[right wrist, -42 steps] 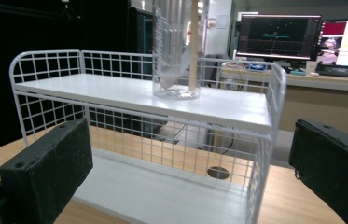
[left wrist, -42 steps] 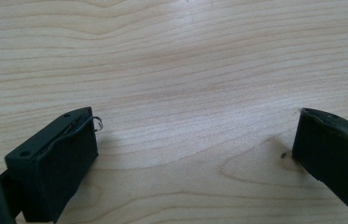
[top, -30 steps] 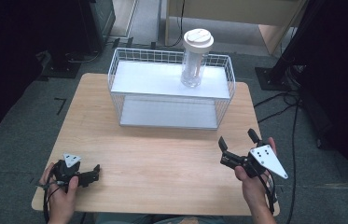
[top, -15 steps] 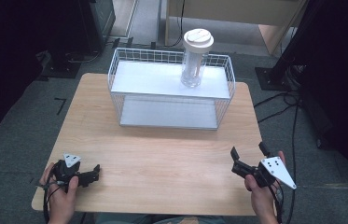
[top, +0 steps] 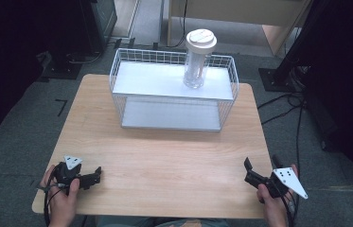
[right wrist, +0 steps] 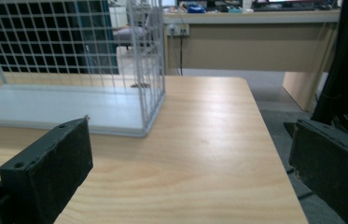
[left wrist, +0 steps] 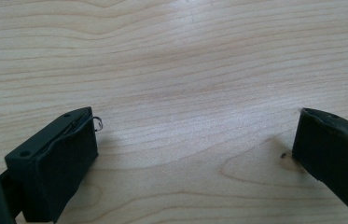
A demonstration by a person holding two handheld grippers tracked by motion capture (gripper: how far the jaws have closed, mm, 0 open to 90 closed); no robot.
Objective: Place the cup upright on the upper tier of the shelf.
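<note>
A clear plastic tumbler with a cream-white lid (top: pixel 198 56) stands upright on the upper shelf of a white wire-mesh basket rack (top: pixel 117 78), towards its right rear corner, at the far side of the light wooden table (top: pixel 164 161). It is well apart from both tools. The left gripper (top: pixel 94 175) lies low at the table's near left corner, held in a hand (top: pixel 60 189); in the left gripper view its black jaws stand spread wide with bare wood grain between them. The right gripper (top: pixel 249 171) sits at the near right edge, held in the other hand (top: pixel 271 201), pointing towards the rack; in the right gripper view its jaws are likewise spread, with the rack's wire wall (right wrist: pixel 148 60) ahead and to the left. No writing or label on the tumbler can be read.
</note>
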